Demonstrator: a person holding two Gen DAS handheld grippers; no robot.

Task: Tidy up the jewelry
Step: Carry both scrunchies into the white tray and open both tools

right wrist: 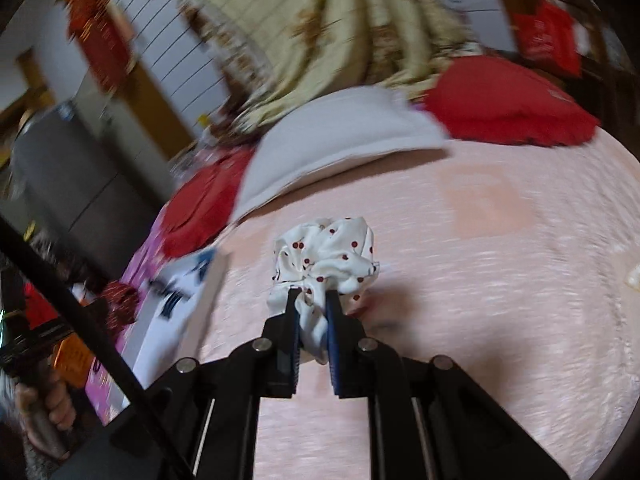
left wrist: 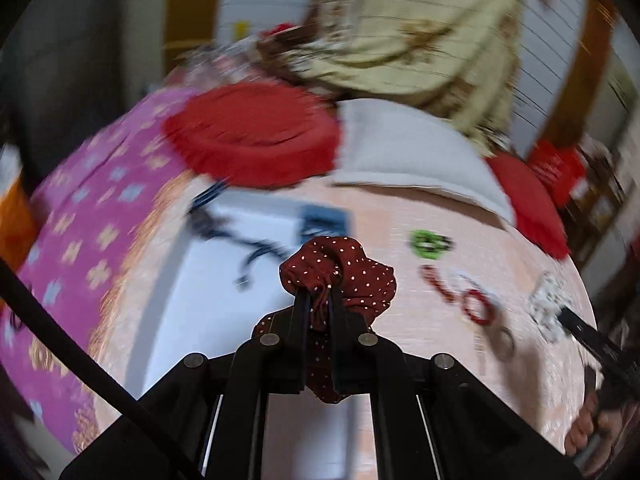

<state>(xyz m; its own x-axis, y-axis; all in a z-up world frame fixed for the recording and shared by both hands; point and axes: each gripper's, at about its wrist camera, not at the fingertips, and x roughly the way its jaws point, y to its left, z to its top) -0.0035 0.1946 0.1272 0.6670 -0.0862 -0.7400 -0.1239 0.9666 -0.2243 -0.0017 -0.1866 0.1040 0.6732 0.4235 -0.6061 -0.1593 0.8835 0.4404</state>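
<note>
Above the pink bedspread (right wrist: 500, 280), left gripper (left wrist: 319, 300) clenches a maroon scrunchie (left wrist: 340, 272), right gripper (right wrist: 312, 300) a white one (right wrist: 324, 252) (pinched mid-fabric, presumably for carrying).

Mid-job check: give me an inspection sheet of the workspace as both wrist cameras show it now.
Surface: bed with a pink bedspread; white box lies on it.
Job's things: maroon dotted scrunchie and white cherry-print scrunchie, both held. Green hair tie, red ring and other small blurred pieces lie on the spread.
Clutter: red cushions, white pillow, cream patterned blanket, purple patterned cloth.
Grippers: left gripper shut on the maroon scrunchie; right gripper shut on the white one.
Cables: one black cable crosses each view.
Surroundings: white wall, wooden frame, red hangings; blurred.
</note>
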